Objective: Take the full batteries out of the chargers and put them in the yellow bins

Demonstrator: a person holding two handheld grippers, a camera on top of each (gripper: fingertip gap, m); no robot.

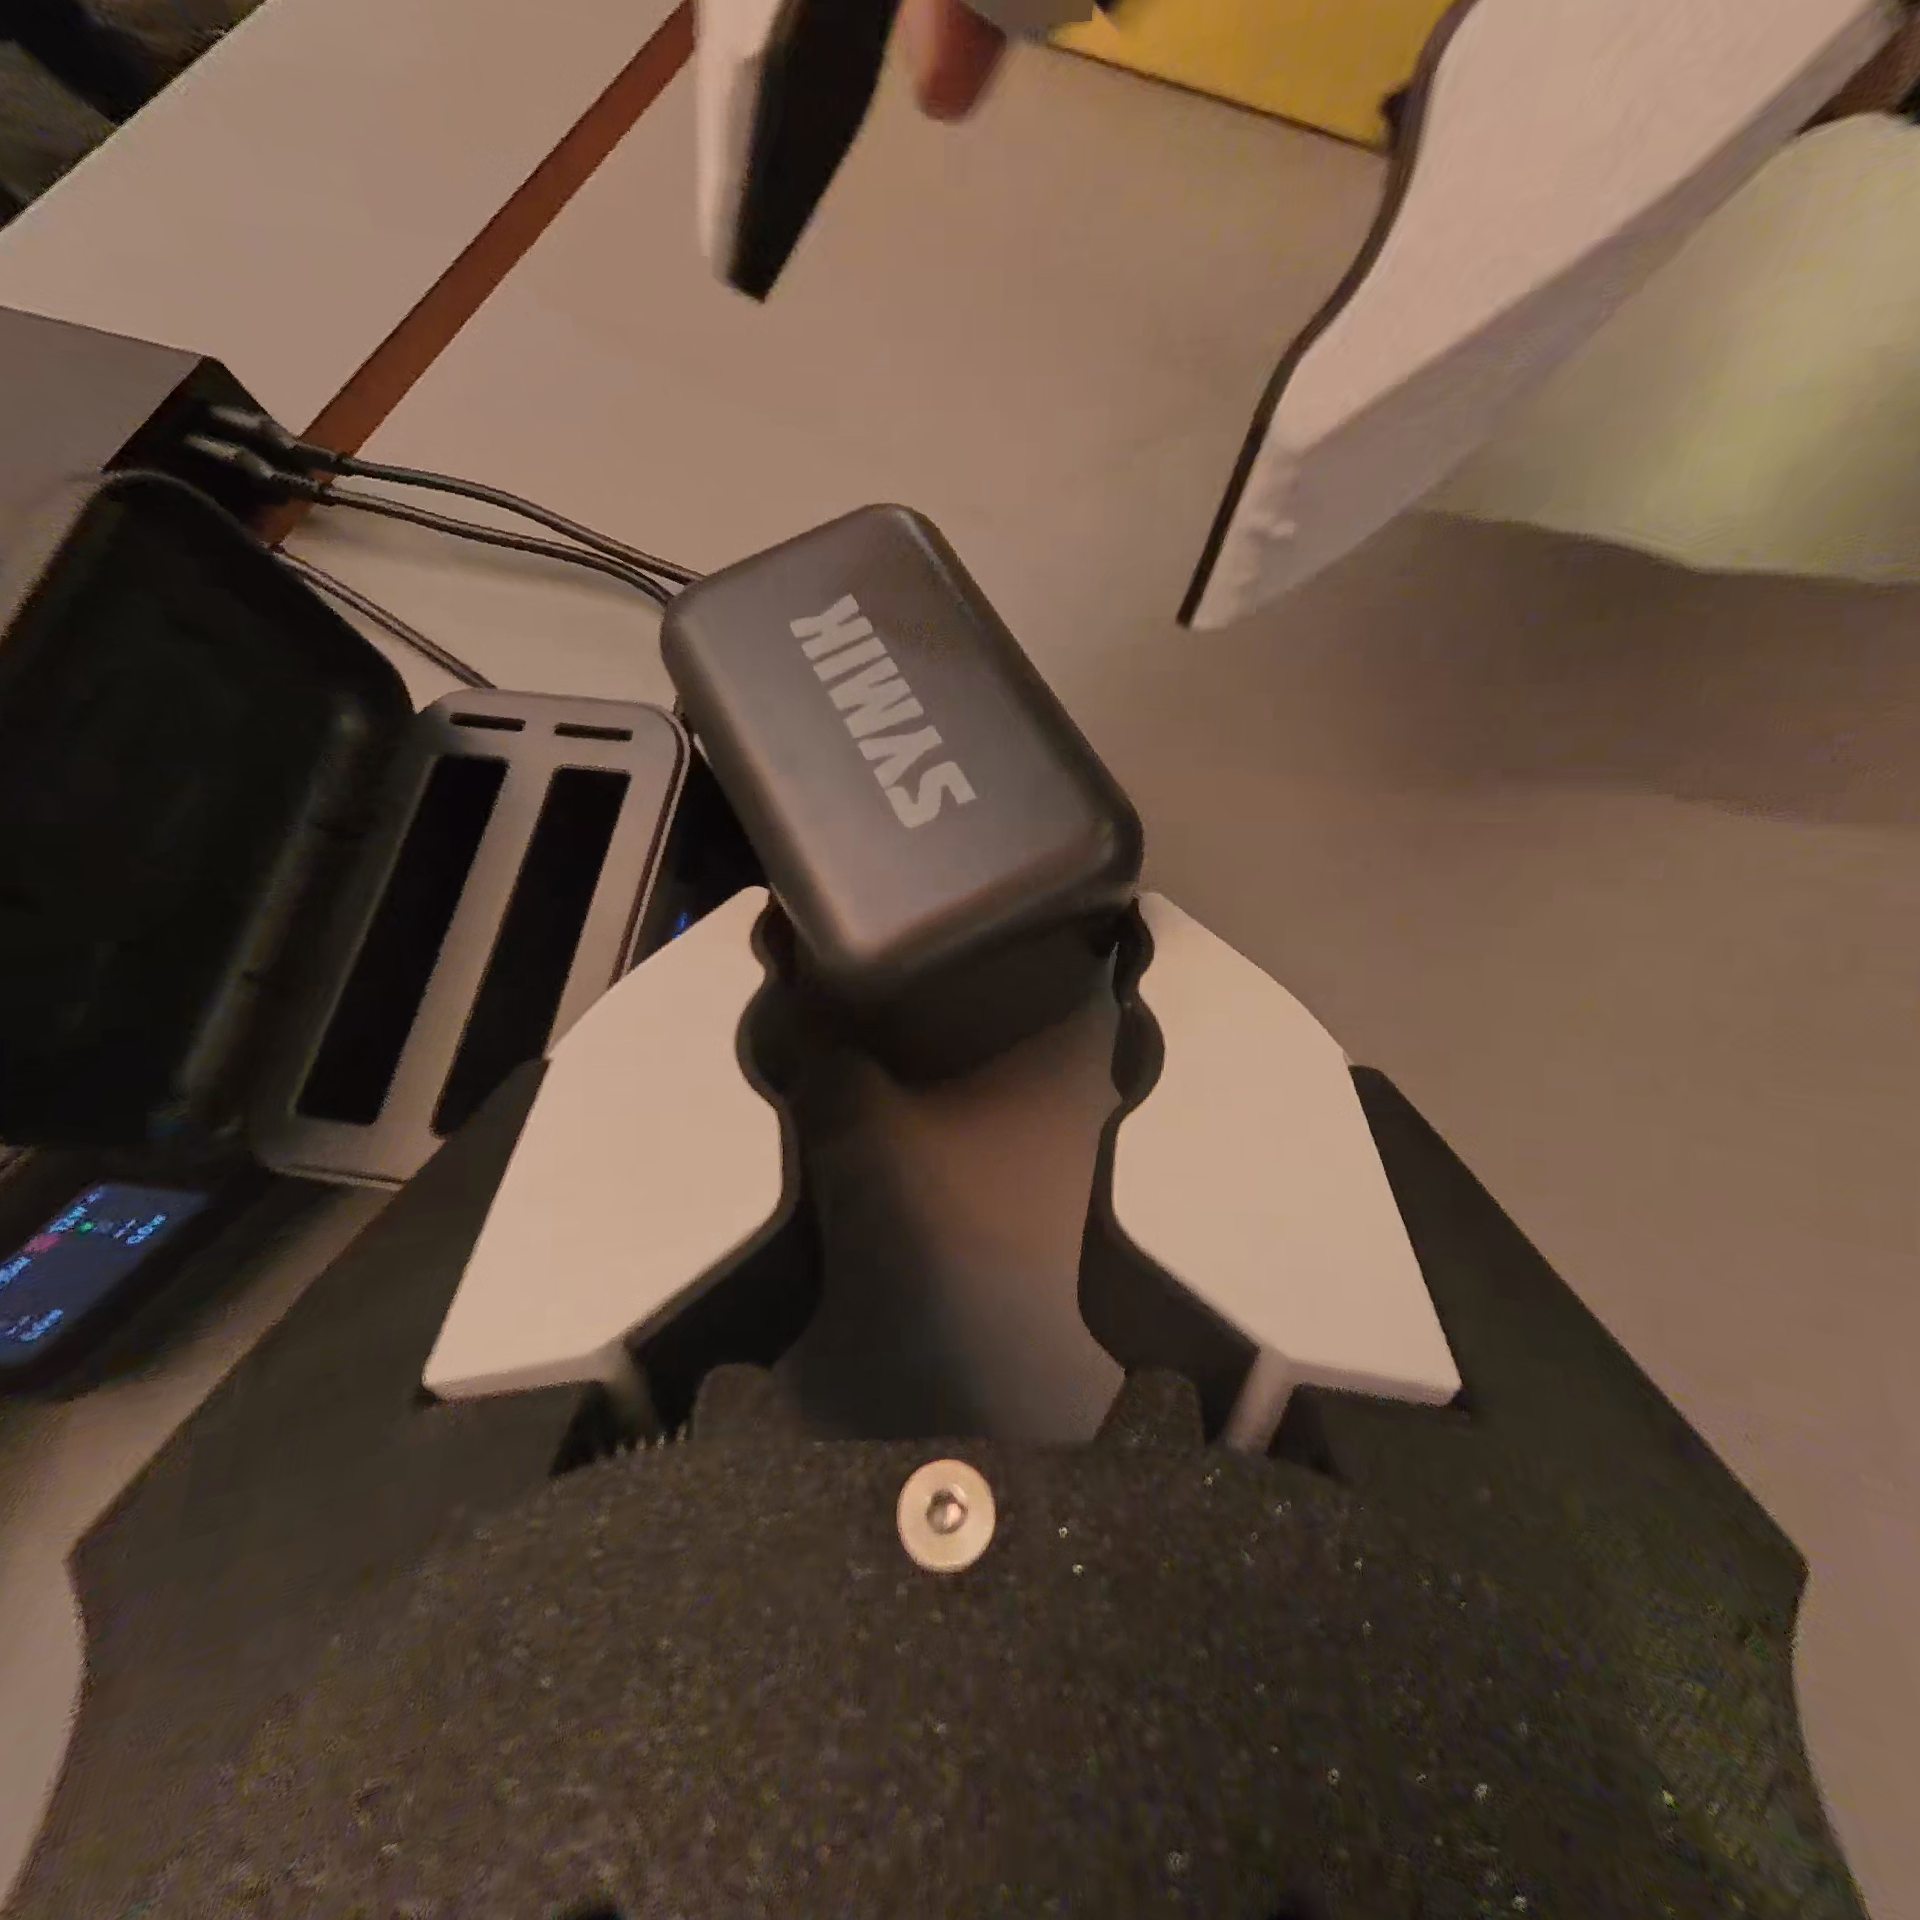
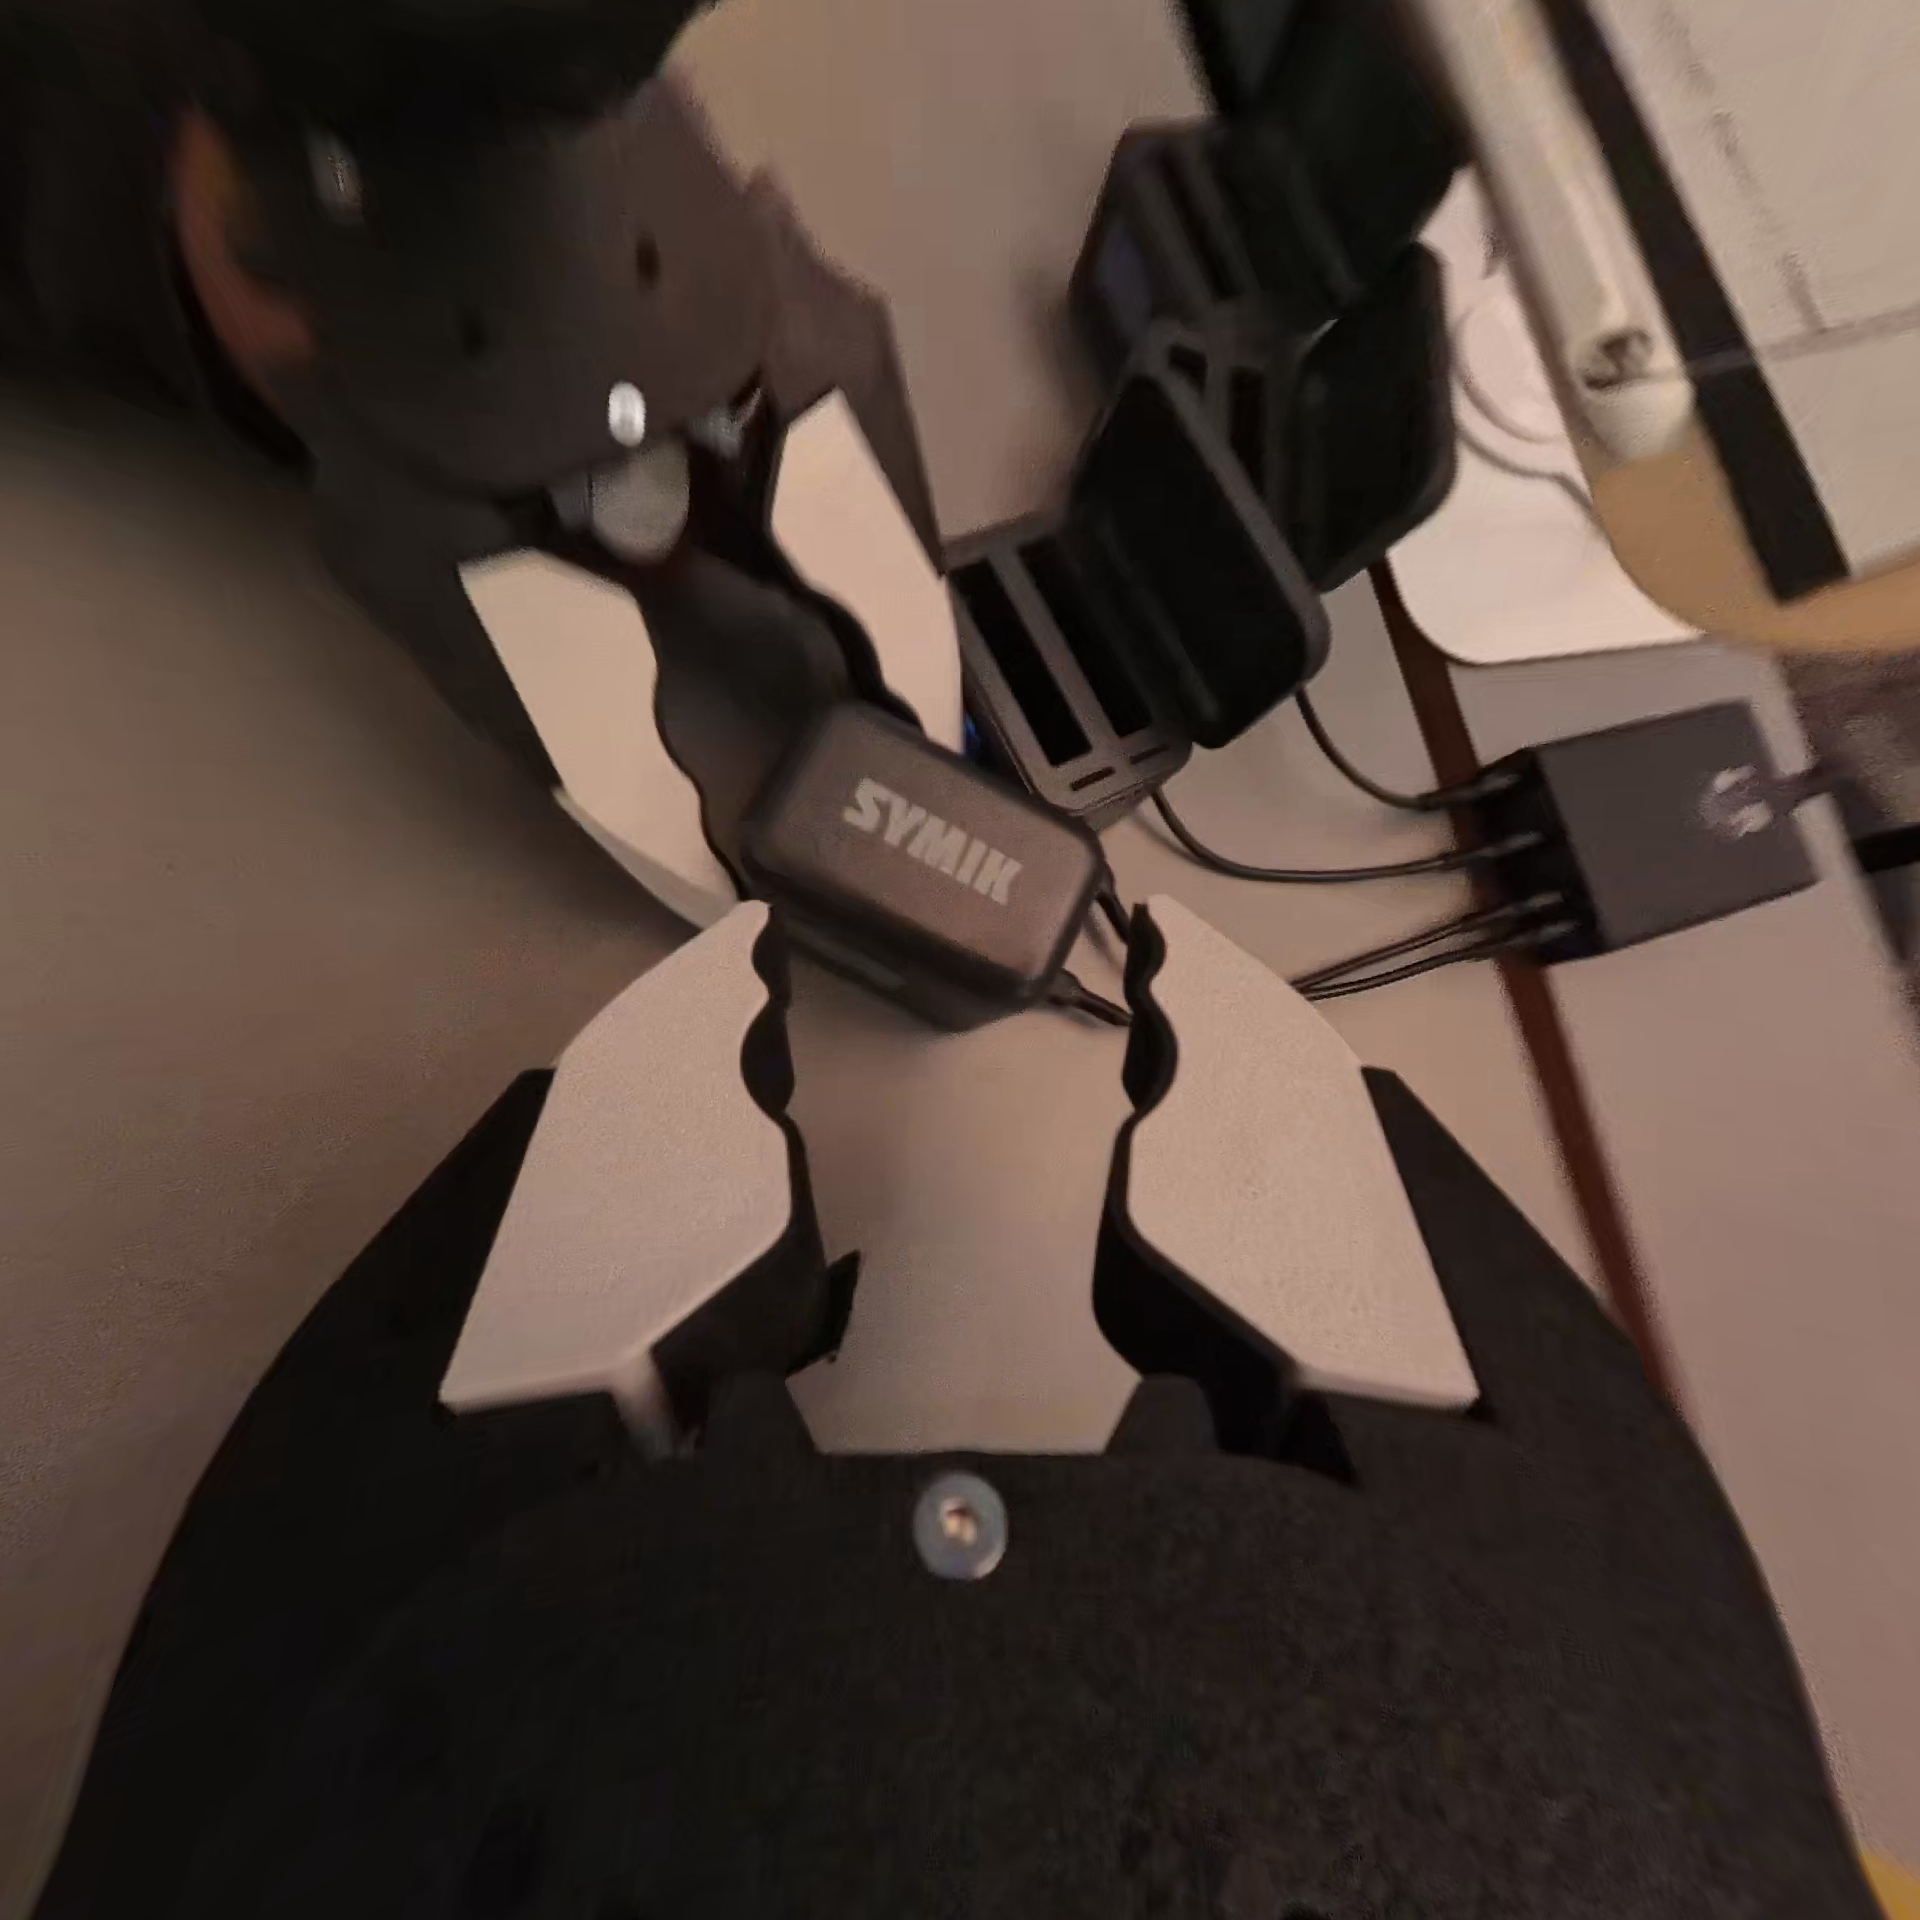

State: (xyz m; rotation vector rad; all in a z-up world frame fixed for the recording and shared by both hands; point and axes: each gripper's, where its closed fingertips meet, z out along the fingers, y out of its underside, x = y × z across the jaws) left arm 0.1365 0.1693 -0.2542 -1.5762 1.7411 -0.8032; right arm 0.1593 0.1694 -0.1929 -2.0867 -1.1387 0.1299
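L tool (image 1: 951, 935) clamped on dark battery pack (image 1: 899, 732), held clear above bench (image 1: 1403, 883). R tool (image 2: 951, 961) apart, empty, just beside pack. Charger (image 1: 468, 925) w/ two empty slots behind, near bench edge by cables. Step: carry to bin. Next: swing toward yellow bin (image 1: 1226, 73) at far end, release

The battery (image 1: 899, 743) is matt dark plastic. The charger (image 1: 468, 935) looks like smooth grey plastic. The tabletop (image 1: 1455, 935) is smooth and matt, with a wood-brown edge strip at upper left.
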